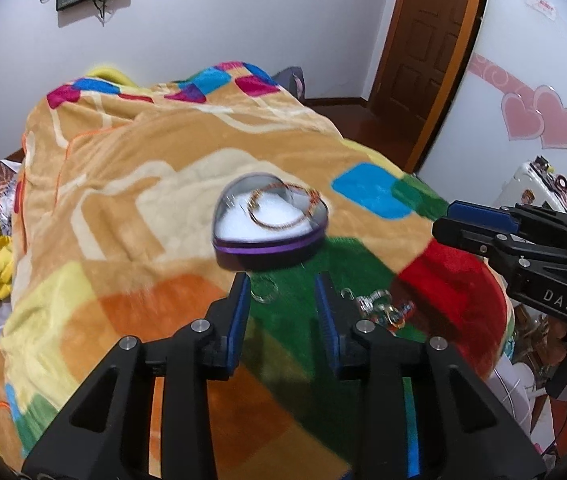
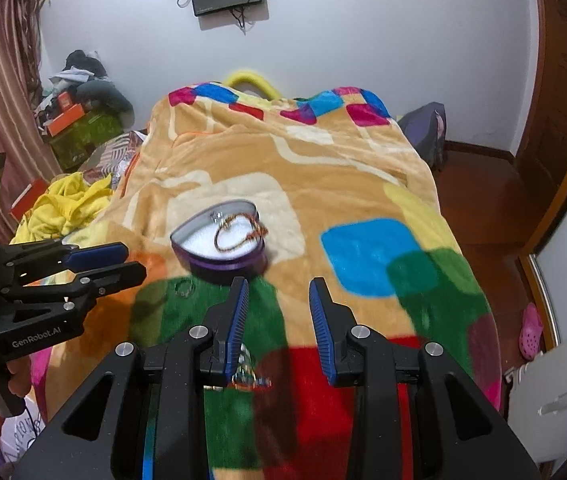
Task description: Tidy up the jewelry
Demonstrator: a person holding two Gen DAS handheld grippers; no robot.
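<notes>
**What I count on the bed**

I count one heart-shaped box (image 2: pixel 219 254), and one beaded bracelet (image 2: pixel 239 234) lying in it. Outside the box I see one small ring (image 2: pixel 184 286) on the green patch and one tangled bunch of charms (image 1: pixel 383 308) (too blurred to count its pieces). One blanket (image 2: pixel 343 184) under all of it. Two grippers, one (image 1: pixel 283 292) and another (image 2: pixel 279 296).

Open blanket (image 2: pixel 363 184) at 12 and 3 o'clock of box (image 2: pixel 219 254); ring (image 2: pixel 184 286) at 7, charms (image 1: pixel 383 308) nearer.
</notes>
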